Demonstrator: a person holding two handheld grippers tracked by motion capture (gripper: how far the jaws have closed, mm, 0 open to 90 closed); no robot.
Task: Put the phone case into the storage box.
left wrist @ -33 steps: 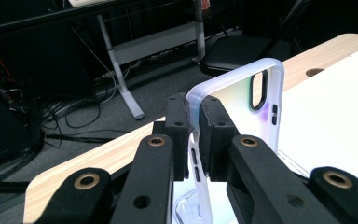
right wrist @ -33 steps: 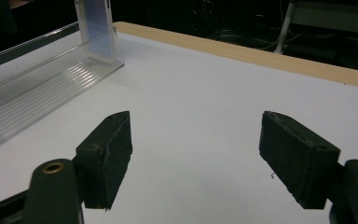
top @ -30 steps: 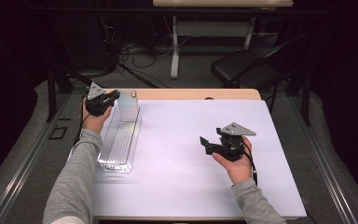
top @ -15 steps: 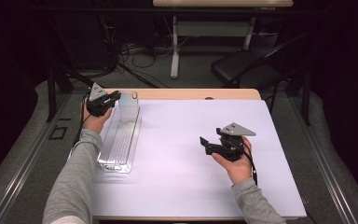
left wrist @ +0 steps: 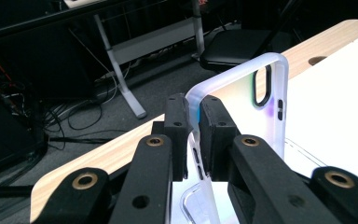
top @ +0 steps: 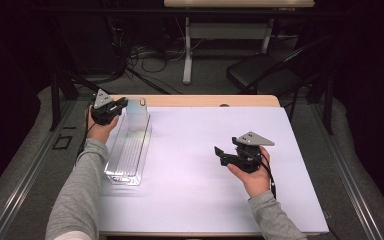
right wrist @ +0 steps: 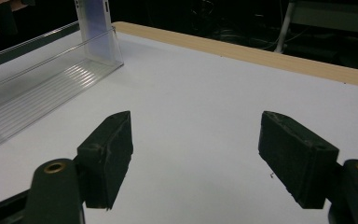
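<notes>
A clear phone case [left wrist: 256, 116] is pinched by its edge in the left gripper [left wrist: 193, 135] and held upright over the far end of the clear tray [top: 125, 160], at ten o'clock on the tabletop [top: 200, 150], probably for slotting in. The right gripper [right wrist: 196, 154] is kept spread and empty at four o'clock, out of the way.

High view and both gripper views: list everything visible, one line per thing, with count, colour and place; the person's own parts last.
Translucent iridescent phone case: one, frosted white, upright at the far end of the tray, edge clamped by the left gripper.
Clear ribbed plastic tray: one, transparent, left side of the table.
White-topped table with wooden far edge: one.
Black chair: one, on the floor beyond the table.
Cables: several, dark, on the floor behind.
Left gripper: black, shut on the case.
Right gripper: black, open above bare table.
Hands: two, grey sleeves.
</notes>
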